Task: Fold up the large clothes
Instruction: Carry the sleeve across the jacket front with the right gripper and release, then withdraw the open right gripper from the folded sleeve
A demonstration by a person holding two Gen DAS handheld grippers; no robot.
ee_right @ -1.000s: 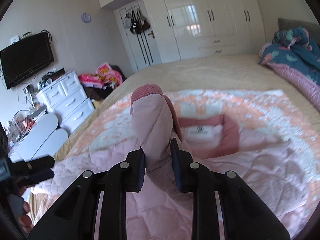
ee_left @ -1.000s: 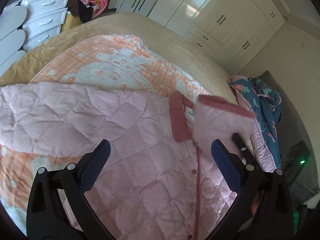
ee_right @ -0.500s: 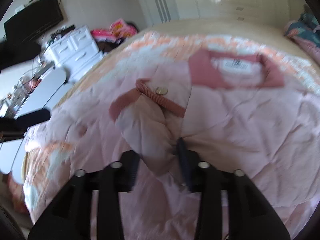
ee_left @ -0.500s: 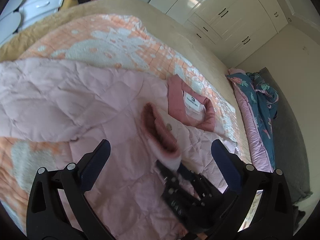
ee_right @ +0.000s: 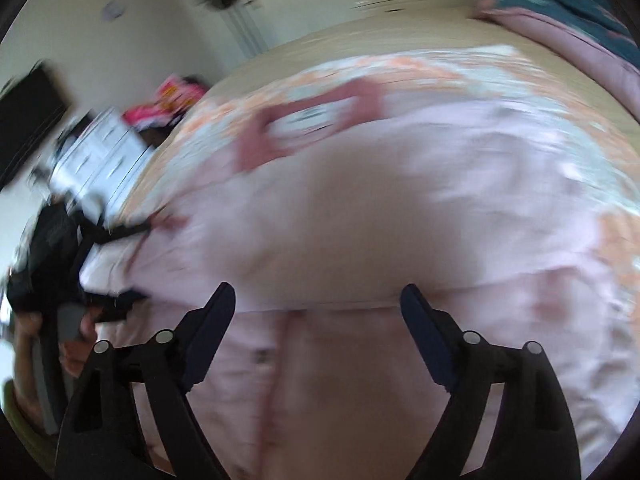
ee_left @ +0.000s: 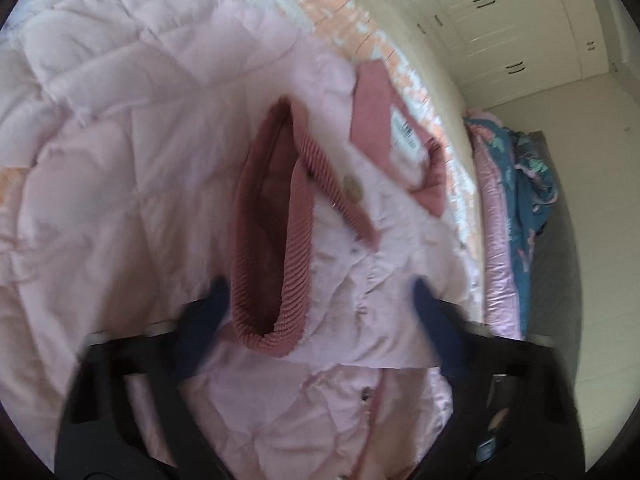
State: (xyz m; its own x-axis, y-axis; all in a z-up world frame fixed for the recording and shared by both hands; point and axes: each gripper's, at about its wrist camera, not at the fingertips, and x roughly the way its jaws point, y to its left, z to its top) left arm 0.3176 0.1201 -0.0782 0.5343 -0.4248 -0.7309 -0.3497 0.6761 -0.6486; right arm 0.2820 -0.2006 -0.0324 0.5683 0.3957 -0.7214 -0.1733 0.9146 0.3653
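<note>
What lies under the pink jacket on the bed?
An orange-and-white blanket shows past the pink jacket, over a beige bedspread. Whatever is directly beneath the jacket is covered.

Pink quilted jacket (ee_left: 140, 184) flat on bed

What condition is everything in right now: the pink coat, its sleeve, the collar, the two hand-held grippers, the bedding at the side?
Pink quilted coat: spread on the bed, not yet folded up.
Sleeve: laid across the coat front, ribbed cuff gaping open.
Collar: lying open, label showing.
Left hand-held gripper: jaws just closing, sleeve end between them.
Right hand-held gripper: jaws just opening, nothing held.
Blue patterned bedding: bunched at the bed's edge.
</note>
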